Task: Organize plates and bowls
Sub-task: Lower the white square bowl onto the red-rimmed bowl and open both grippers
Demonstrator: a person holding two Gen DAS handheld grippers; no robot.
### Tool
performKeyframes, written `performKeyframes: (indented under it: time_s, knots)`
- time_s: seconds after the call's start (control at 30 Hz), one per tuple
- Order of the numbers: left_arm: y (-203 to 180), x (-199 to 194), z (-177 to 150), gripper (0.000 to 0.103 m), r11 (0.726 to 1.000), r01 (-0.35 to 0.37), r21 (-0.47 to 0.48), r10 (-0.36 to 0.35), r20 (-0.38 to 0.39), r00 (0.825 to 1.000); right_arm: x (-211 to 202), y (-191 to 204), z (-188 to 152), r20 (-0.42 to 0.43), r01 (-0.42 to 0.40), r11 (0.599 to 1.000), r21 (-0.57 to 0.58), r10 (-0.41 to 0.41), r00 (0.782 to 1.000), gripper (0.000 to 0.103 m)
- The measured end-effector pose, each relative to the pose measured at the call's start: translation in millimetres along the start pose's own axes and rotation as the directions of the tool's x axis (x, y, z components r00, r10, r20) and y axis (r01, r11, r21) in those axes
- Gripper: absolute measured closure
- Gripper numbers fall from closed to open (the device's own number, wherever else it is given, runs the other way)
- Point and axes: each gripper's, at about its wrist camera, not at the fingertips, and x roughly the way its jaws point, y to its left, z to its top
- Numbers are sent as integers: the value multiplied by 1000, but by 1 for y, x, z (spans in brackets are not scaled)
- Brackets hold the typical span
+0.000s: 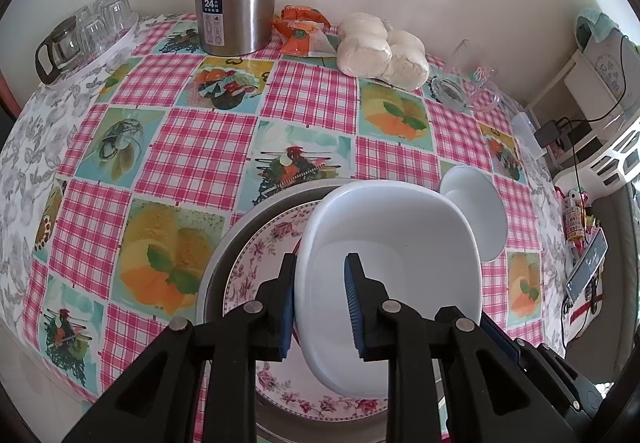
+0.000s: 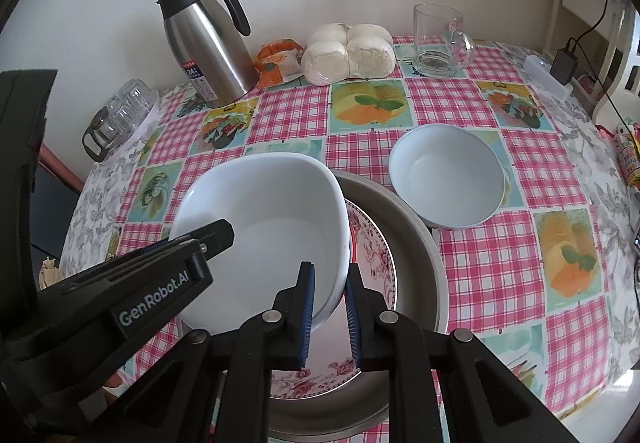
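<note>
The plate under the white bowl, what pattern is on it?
Pink floral border on white plate, clearest in the right wrist view.

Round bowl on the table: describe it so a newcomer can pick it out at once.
Start at the metal pan near the front of the checked tablecloth; the pan holds a floral plate. The round bowl sits just beyond the pan's right rim, empty, on the cloth. Unlike the squarish white bowl gripped over the plate, it is round and no gripper touches it.

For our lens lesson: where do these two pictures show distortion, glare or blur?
Left wrist: dark corners, table edge bowed, claw sharp. Right wrist: same fisheye bowing, soft glare on the flask, daylight sheen on the table's near right edge.
</note>
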Motion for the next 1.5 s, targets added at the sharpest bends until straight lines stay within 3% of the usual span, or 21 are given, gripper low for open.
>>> performKeyframes:
  time_s: [0.4,0.83,0.9,0.97,1.07,1.2,1.37,1.5]
  knots:
    - [1,-13,1,78,1000,16,3,-16,35,999,-9,-4,1,31,-9,1000,13,9,999,85]
    - [8,-43,1,78,998,46,-30,-42,142,989,-33,-11,5,129,-35,999,38,30,991,85]
    - [10,-44,3,71,999,31,-44,-24,151,988,-33,-15,6,138,-32,998,55,24,990,84]
    - [14,-44,3,57,998,16,-64,-6,151,989,-34,-19,7,141,-29,997,72,18,990,72]
    - [17,-43,4,54,997,-2,-79,14,150,989,-34,-25,8,143,-12,996,93,-1,990,58]
    - [19,-37,4,32,996,-26,-91,38,128,991,-34,-30,9,148,-8,994,109,-8,989,44]
    - [18,-36,4,24,995,-52,-81,62,129,990,-33,-34,10,154,-1,993,118,-18,988,31]
    - [20,-35,5,24,994,-74,-86,85,130,988,-32,-37,11,157,8,992,128,-28,987,25]
